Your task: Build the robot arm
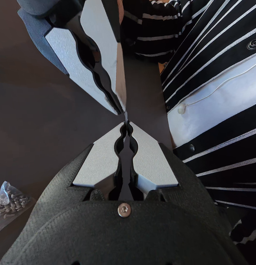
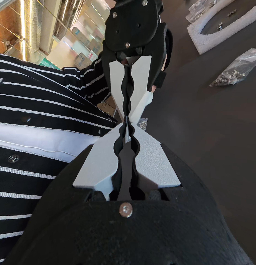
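Note:
My left gripper (image 1: 126, 124) and my right gripper (image 2: 126, 125) meet tip to tip above a dark table (image 1: 38, 114). Both are shut on one small thin silvery metal piece (image 1: 126, 116). In the right wrist view the piece (image 2: 127, 135) shows as a narrow flat strip pinched between my right fingers, and its upper end runs into the tips of the left gripper (image 2: 126, 116). In the left wrist view the right gripper (image 1: 121, 112) comes in from the upper left. Most of the piece is hidden by the pads.
A person in a black and white striped shirt (image 2: 38, 100) stands close behind the grippers. Clear bags of screws (image 2: 236, 71) (image 1: 8, 200) lie on the table, a smaller one (image 2: 143, 124) under the tips. A white foam tray (image 2: 203, 37) with metal parts is far right. The tips of both grippers are at nearly the same place.

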A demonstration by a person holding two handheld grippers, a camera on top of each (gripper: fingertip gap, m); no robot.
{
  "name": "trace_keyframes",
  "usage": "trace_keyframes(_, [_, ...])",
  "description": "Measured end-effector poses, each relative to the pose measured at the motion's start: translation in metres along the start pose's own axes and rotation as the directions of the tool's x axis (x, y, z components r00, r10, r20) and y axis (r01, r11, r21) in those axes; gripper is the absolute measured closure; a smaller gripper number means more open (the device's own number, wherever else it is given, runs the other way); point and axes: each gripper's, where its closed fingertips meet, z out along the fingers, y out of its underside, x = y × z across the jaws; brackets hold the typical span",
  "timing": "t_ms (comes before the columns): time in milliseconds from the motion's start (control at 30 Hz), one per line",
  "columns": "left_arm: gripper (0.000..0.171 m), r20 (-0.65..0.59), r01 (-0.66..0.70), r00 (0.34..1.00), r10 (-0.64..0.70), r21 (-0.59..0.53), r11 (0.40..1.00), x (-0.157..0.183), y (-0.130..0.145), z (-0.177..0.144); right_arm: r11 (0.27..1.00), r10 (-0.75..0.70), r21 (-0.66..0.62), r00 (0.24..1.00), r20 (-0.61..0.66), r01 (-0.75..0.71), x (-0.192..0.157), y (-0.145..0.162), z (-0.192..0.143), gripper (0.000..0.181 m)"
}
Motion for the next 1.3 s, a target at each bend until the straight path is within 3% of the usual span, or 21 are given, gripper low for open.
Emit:
trace_keyframes(733, [0.171, 0.018, -0.038, 0.999, 0.038, -0.014, 0.999, 0.007, -0.002, 0.002, 0.997, -0.001, -0.079, 0.999, 0.05, 0.004, -0.006, 0.015, 0.008, 0.181])
trace_keyframes(800, [0.163, 0.083, 0.013, 0.996, -0.011, -0.015, 1.0, -0.004, 0.0, -0.002, 0.998, 0.001, -0.069, 1.0, -0.022, -0.003, 0.002, 0.012, 0.006, 0.181])
trace_keyframes(833, [0.146, 0.138, 0.068, 0.988, -0.067, 0.001, 0.998, -0.011, 0.002, -0.008, 0.999, 0.008, -0.044, 0.999, -0.05, -0.01, 0.004, 0.008, 0.004, 0.181])
trace_keyframes(900, [0.148, 0.222, 0.166, 0.958, -0.183, 0.094, 0.982, -0.016, 0.003, -0.029, 0.999, 0.046, 0.033, 0.997, -0.066, -0.043, -0.001, -0.002, 0.002, 0.181])
trace_keyframes(967, [0.171, 0.266, 0.232, 0.918, -0.292, 0.238, 0.943, -0.011, 0.003, -0.05, 0.997, 0.047, 0.073, 0.988, -0.148, -0.036, -0.001, -0.005, 0.001, 0.181])
trace_keyframes(1033, [0.171, 0.238, 0.297, 0.884, -0.404, 0.381, 0.875, 0.002, 0.002, -0.057, 0.998, 0.033, 0.068, 0.966, -0.258, -0.016, 0.005, 0.0, 0.001, 0.181])
trace_keyframes(1067, [0.171, 0.212, 0.325, 0.861, -0.462, 0.469, 0.821, 0.005, -0.003, -0.057, 0.997, 0.028, 0.075, 0.956, -0.292, -0.007, 0.007, 0.001, 0.002, 0.181])
trace_keyframes(1167, [0.166, 0.07, 0.417, 0.769, -0.635, 0.698, 0.582, -0.003, -0.016, -0.058, 0.992, 0.065, 0.119, 0.954, -0.294, -0.031, 0.01, -0.001, 0.014, 0.181])
trace_keyframes(1233, [0.153, -0.019, 0.483, 0.707, -0.707, 0.743, 0.463, -0.011, -0.015, -0.056, 0.989, 0.085, 0.143, 0.954, -0.289, -0.044, 0.012, -0.003, 0.021, 0.181])
trace_keyframes(1300, [0.149, -0.025, 0.526, 0.653, -0.757, 0.734, 0.43, -0.016, -0.009, -0.049, 0.986, 0.089, 0.162, 0.951, -0.297, -0.042, 0.013, -0.005, 0.025, 0.181])
